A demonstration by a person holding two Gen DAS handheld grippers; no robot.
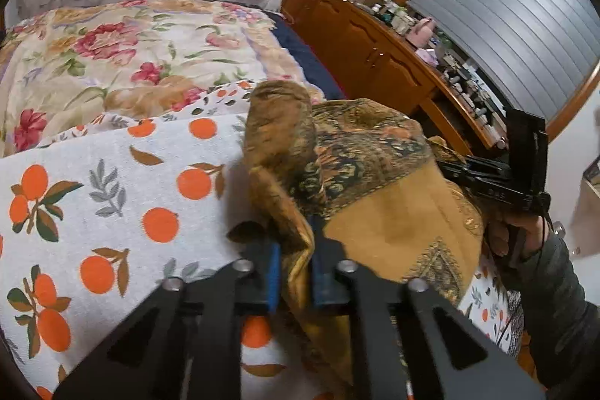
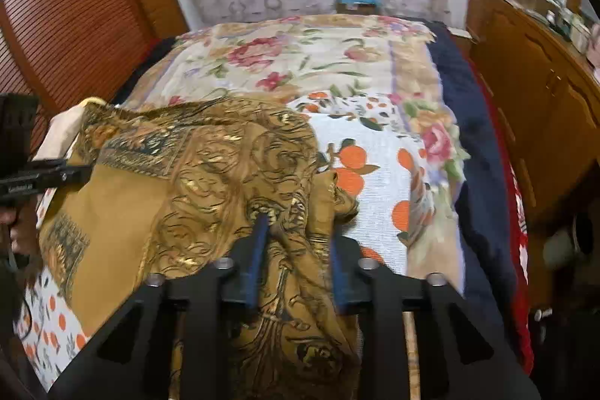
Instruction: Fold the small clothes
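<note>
An ochre-brown garment (image 1: 375,212) with gold paisley print and a dark patterned border lies bunched on a white cloth printed with oranges (image 1: 112,212). My left gripper (image 1: 296,242) is shut on a fold at the garment's left edge, with fabric pinched between its blue pads. In the right wrist view the same garment (image 2: 206,167) spreads to the left, and my right gripper (image 2: 298,235) is shut on a thick gathered bunch of it. Both fingertips are partly buried in fabric. A hand in a dark sleeve (image 1: 525,238) holds the right gripper's body at the garment's far side.
The orange-print cloth (image 2: 382,175) lies over a floral bedspread (image 2: 300,62) on a bed. A navy blanket (image 2: 476,175) runs along the bed's right edge. A cluttered wooden dresser (image 1: 356,44) stands to the right, and a louvred wooden door (image 2: 75,6) to the left.
</note>
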